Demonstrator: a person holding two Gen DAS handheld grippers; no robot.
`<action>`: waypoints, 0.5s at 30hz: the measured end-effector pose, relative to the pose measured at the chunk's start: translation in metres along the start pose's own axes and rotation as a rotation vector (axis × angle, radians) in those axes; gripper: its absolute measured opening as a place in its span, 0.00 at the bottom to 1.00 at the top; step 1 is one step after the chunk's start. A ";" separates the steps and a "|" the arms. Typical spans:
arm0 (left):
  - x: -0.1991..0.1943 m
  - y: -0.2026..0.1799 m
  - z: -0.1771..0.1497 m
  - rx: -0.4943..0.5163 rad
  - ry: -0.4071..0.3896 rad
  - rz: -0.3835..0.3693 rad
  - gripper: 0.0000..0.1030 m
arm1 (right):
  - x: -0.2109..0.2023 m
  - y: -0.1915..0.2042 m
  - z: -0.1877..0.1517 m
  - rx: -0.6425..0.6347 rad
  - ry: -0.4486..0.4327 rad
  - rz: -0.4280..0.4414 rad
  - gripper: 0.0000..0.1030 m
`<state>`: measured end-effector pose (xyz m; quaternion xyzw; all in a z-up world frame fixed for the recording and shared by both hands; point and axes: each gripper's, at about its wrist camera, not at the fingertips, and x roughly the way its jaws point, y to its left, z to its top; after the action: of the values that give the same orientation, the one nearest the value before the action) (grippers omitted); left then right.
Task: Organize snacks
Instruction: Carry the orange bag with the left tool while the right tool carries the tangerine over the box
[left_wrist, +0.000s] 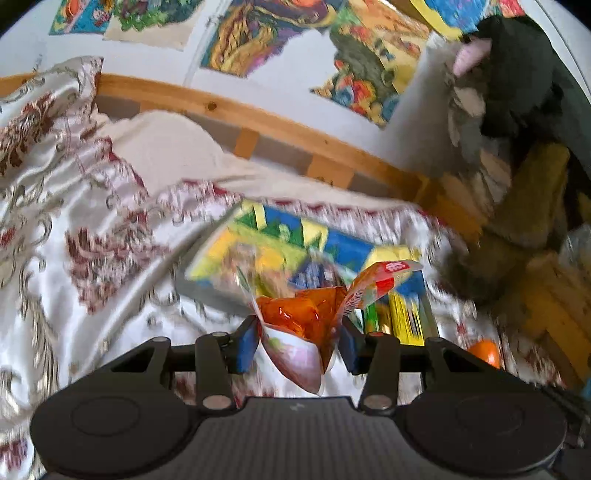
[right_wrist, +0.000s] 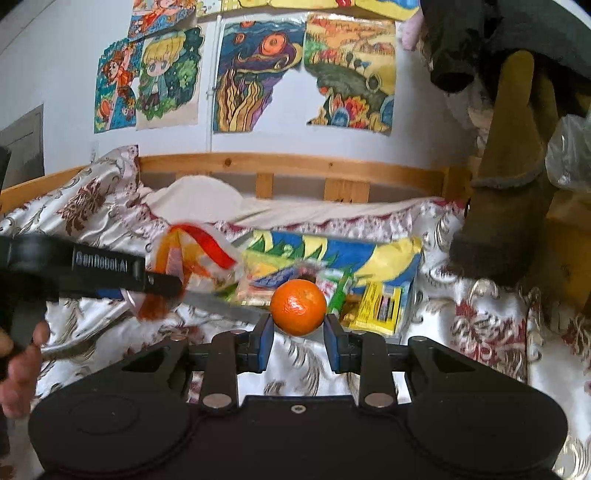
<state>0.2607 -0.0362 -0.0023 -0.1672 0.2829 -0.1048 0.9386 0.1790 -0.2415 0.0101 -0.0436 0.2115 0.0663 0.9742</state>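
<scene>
My left gripper (left_wrist: 298, 341) is shut on an orange-and-white snack packet (left_wrist: 303, 325) and holds it above the bedspread; it also shows at the left of the right wrist view (right_wrist: 162, 284), with the packet (right_wrist: 195, 254) in it. My right gripper (right_wrist: 299, 334) is shut on an orange mandarin (right_wrist: 298, 306), held above the bed. The mandarin shows small at the lower right of the left wrist view (left_wrist: 485, 352). A colourful box (right_wrist: 332, 266) with snack packs in it lies on the bed just beyond both grippers, also in the left wrist view (left_wrist: 295, 254).
A floral satin bedspread (right_wrist: 480, 314) covers the bed. A wooden bed rail (right_wrist: 295, 166) runs along the wall with drawings (right_wrist: 258, 81). Brown and dark plush toys (right_wrist: 513, 184) stand at the right. A white pillow (left_wrist: 166, 147) lies at the back.
</scene>
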 end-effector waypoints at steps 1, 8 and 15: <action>0.005 0.000 0.005 0.007 -0.011 0.006 0.48 | 0.006 0.000 0.002 -0.013 -0.016 -0.008 0.30; 0.051 0.006 0.032 -0.008 -0.057 0.022 0.48 | 0.055 -0.003 0.014 -0.018 -0.066 -0.023 0.30; 0.095 0.009 0.044 0.025 -0.086 0.012 0.48 | 0.114 -0.014 0.027 0.063 -0.077 -0.067 0.30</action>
<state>0.3643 -0.0445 -0.0178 -0.1580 0.2419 -0.0952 0.9526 0.2948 -0.2397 -0.0120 -0.0176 0.1743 0.0284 0.9841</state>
